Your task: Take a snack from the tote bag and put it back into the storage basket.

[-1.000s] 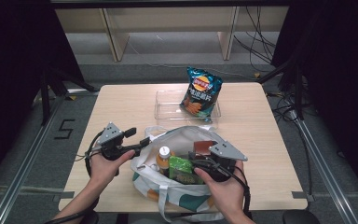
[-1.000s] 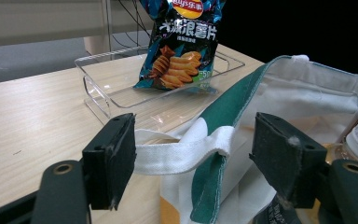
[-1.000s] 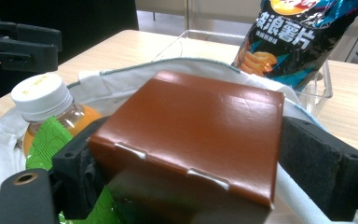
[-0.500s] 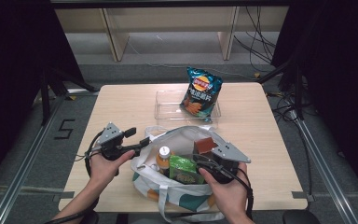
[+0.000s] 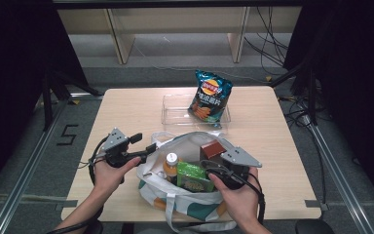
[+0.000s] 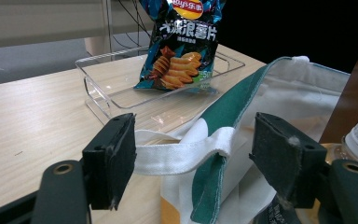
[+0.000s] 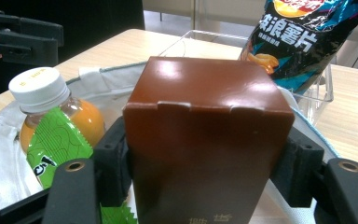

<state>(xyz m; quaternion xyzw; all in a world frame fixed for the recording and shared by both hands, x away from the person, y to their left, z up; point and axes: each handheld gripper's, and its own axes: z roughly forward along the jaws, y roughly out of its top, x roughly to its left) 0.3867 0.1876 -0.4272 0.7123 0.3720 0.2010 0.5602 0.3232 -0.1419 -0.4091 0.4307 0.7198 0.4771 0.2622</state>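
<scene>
The lower part of the box (image 7: 208,140) was cut off in the right gripper view, and the pale print near its bottom edge was too small to read. In the high view the right gripper (image 5: 219,163) hid most of the box, leaving a brown corner in sight. The box was glossy dark brown card with a tucked flap along its top edge. It stood upright inside the bag (image 5: 152,168), just beside the bottle (image 7: 51,109) with the white cap and orange drink, against a green packet (image 5: 191,176). The right gripper's jaws had just been closing and pressed on both sides of the box. The right hand (image 5: 237,195) gripped its tool from the near side of the bag. The left gripper (image 6: 193,161) had its jaws apart, with the bag's white strap (image 6: 182,154) lying between them. Beyond the bag on the worktop (image 5: 131,109), a chip bag (image 5: 209,96) leaned in a clear tray (image 5: 173,113).
</scene>
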